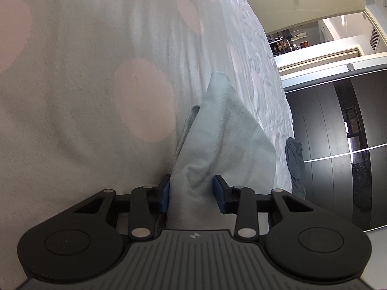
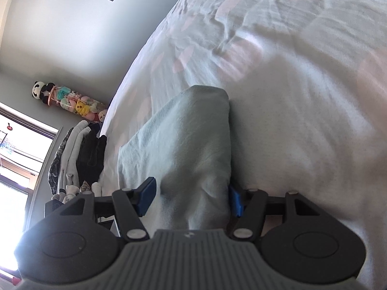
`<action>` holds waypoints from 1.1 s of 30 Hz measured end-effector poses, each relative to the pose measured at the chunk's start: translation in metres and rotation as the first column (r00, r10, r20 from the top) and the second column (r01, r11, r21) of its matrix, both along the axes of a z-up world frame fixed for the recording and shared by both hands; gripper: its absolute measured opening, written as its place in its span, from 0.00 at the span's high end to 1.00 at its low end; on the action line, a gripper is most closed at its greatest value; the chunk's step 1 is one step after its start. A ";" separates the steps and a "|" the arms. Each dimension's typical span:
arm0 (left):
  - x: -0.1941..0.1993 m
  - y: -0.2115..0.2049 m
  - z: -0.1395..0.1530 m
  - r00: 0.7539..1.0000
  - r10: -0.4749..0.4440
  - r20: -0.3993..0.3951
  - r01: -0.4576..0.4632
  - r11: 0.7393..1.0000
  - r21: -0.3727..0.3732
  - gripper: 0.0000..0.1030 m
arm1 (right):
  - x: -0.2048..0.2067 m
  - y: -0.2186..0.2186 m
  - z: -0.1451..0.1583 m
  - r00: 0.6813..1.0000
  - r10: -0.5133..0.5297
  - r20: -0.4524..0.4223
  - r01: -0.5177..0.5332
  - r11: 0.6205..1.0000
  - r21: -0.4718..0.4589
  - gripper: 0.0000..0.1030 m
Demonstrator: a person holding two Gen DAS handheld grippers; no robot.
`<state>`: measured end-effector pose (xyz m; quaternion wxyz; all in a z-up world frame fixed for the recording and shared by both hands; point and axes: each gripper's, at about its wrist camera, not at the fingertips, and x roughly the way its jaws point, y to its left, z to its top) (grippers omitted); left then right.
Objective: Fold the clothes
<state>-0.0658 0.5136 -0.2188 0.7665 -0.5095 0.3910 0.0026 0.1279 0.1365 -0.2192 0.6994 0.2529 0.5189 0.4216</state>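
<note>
The left hand-held gripper (image 1: 191,193) had its blue pads (image 1: 164,194) set against a bunched fold of the pale blue garment (image 1: 225,130), gripping the cloth between them. The garment rose from the jaws in a narrow peak, with a ribbed grey edge (image 1: 186,130) showing along its left side, and it lay over the bed (image 1: 72,72), whose pale cover bore large pink spots. A dark grey cloth (image 1: 296,166) hung at the bed's far edge, beside dark wardrobe doors (image 1: 338,145). The right hand-held gripper (image 2: 192,199) likewise clasped a thick folded part of the same pale blue garment (image 2: 188,135), cloth filling the space between its blue pads (image 2: 146,195). Beyond the bed, clothes (image 2: 79,154) were piled by a bright window (image 2: 21,159), and a tube of soft toys (image 2: 70,99) stood against the wall.
</note>
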 end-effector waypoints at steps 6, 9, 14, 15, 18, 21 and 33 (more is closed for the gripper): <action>-0.004 -0.005 0.007 1.000 0.012 0.015 -0.013 0.999 0.036 0.67 | 0.005 -0.005 -0.006 0.998 -0.022 -0.065 0.023 0.999 0.025 0.61; -0.007 -0.008 0.011 0.999 0.024 0.031 -0.026 0.998 0.053 0.72 | 0.003 -0.005 -0.004 0.998 -0.013 -0.067 0.016 0.999 0.044 0.69; -0.013 -0.018 0.022 0.996 0.053 0.066 -0.057 0.996 0.066 0.76 | 0.000 -0.008 0.011 0.998 0.004 -0.056 0.001 0.996 0.094 0.74; -0.015 -0.020 0.024 0.996 0.055 0.072 -0.059 0.996 0.067 0.76 | -0.001 -0.008 0.015 0.999 0.008 -0.052 -0.003 0.995 0.102 0.75; -0.021 -0.025 0.032 0.993 0.075 0.090 -0.081 0.995 0.065 0.77 | -0.005 -0.010 0.030 0.999 0.022 -0.042 -0.017 0.993 0.116 0.76; -0.028 -0.030 0.048 0.987 0.100 0.129 -0.111 0.990 0.084 0.77 | -0.011 -0.014 0.045 0.999 0.030 -0.034 -0.026 0.991 0.132 0.77; -0.096 -0.051 0.137 0.937 0.250 0.244 -0.299 0.935 0.191 0.78 | -0.040 0.010 0.130 0.978 0.201 0.061 -0.210 0.948 0.238 0.77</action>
